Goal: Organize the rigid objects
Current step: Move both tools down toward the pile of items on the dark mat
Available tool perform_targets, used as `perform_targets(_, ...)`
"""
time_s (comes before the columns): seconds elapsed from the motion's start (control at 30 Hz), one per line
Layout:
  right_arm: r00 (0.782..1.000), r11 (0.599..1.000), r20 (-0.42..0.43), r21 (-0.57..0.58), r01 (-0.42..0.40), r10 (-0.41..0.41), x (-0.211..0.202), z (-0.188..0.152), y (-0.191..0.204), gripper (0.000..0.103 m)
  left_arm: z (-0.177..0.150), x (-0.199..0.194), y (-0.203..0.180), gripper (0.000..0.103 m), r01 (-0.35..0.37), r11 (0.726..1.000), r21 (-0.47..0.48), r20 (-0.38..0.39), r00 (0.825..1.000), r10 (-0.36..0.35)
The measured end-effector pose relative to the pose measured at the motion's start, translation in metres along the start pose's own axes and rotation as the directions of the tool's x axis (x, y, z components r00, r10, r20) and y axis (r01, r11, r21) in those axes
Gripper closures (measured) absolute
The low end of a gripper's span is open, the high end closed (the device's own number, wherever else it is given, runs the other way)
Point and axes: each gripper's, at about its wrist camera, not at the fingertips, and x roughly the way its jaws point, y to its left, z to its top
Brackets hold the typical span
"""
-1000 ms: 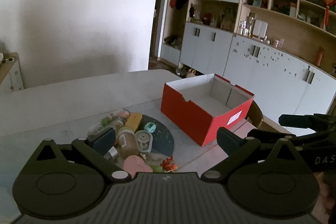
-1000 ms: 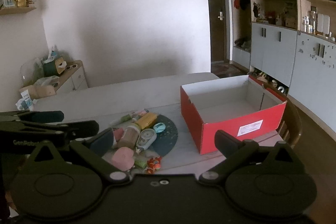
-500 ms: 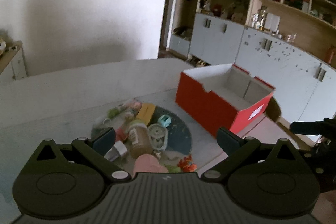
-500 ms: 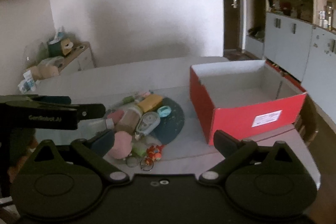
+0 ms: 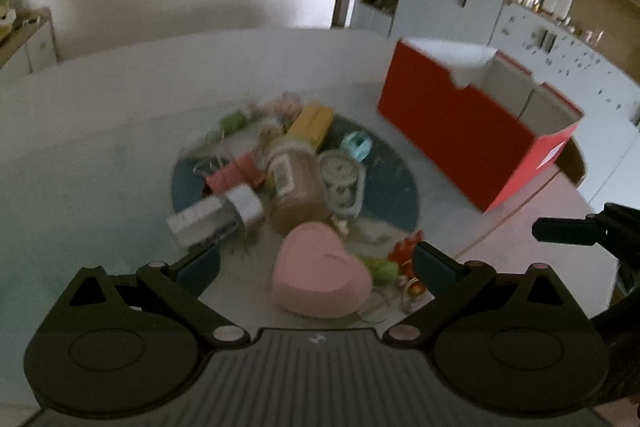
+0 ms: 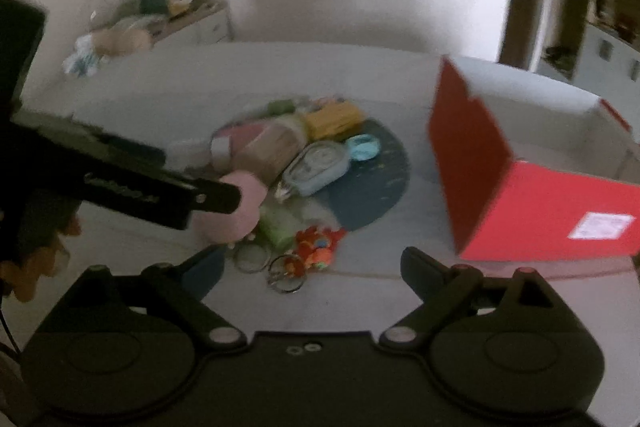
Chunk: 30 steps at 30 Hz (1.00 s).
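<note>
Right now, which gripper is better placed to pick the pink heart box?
Left. The left gripper is open with the pink heart box lying between its fingers, while the right gripper is open over the key rings, off to the side.

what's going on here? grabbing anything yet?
Not yet. A person holds two handheld grippers over a pile of small items on a dark round mat, next to an open red box whose visible interior looks empty. The left gripper is open, its fingers either side of the pink heart-shaped box at the pile's near edge, not closed on it. The right gripper is also open and empty, near the key rings. Frames are motion-blurred.
</note>
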Motion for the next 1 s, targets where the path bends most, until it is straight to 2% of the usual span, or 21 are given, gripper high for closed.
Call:
perform_targets(0.37,0.995,0.994,-0.075,-0.078,-0.075,0.069,0.046,-0.001,-0.005,0.026,-0.004,0.030,0.003,0.002,0.005,1.000,-0.027,-0.062,0.998,-0.006)
perform_targets(0.43,0.994,0.993,-0.080,-0.087,-0.083,0.076,0.051,-0.002,-0.006,0.028,-0.005,0.034,0.003,0.008,0.008,0.999,-0.032,-0.077,0.997,-0.011)
perform_targets(0.7,0.990,0.985,-0.078,-0.112,-0.128,0.120,0.066,0.003,-0.015,0.034,-0.005,0.043,0.005,0.017,-0.003,0.999,-0.050,-0.098,0.995,-0.002)
perform_targets(0.73,0.989,0.984,-0.077,-0.117,-0.134,0.125,0.068,0.004,-0.016,0.036,-0.005,0.043,0.004,0.021,-0.001,0.999,-0.047,-0.097,0.995,-0.004)
perform_targets(0.9,0.988,0.981,-0.079,-0.128,-0.144,0.135,0.069,0.008,-0.020,0.052,-0.004,0.041,0.005,0.032,-0.010,0.999,-0.046,-0.092,0.996,0.006)
perform_targets(1.0,0.986,0.979,-0.083,-0.136,-0.154,0.144,0.066,0.007,-0.022,0.058,-0.004,0.040,0.005,0.032,-0.011,0.999,-0.047,-0.092,0.996,0.007)
